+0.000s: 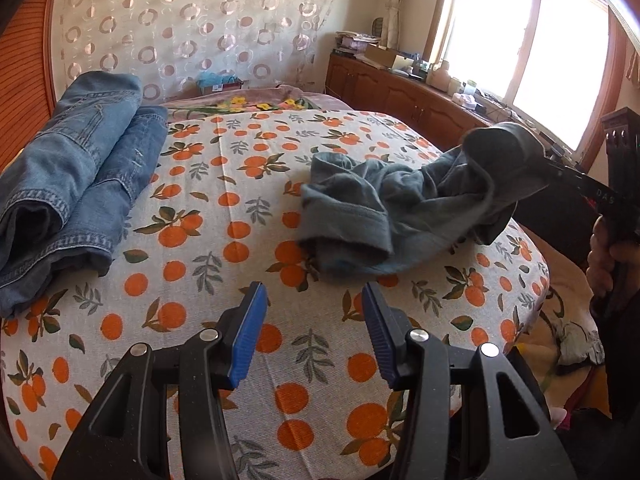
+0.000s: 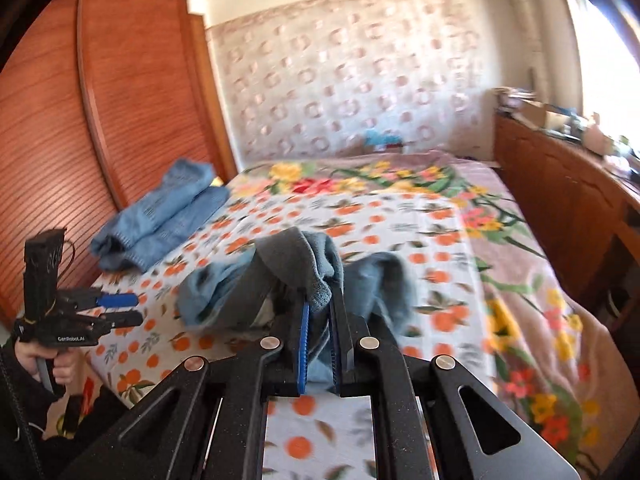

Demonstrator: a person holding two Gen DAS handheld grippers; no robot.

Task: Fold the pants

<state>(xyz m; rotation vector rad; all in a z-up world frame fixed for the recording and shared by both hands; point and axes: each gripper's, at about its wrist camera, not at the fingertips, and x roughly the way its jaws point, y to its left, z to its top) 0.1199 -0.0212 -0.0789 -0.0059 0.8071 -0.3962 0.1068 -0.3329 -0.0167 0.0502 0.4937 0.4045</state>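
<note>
Right wrist: pants (image 2: 296, 264) between fingers (image 2: 305, 344)

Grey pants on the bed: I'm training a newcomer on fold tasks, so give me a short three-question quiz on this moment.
1. True or false: the right gripper is shut on the grey pants.
2. Which describes the left gripper? A. clamped on the jeans B. open, empty, above the orange-print sheet C. holding the grey pants
3. Fill in: the folded jeans lie beside the wooden ____.

Key: 1 true; 2 B; 3 wardrobe.
</note>
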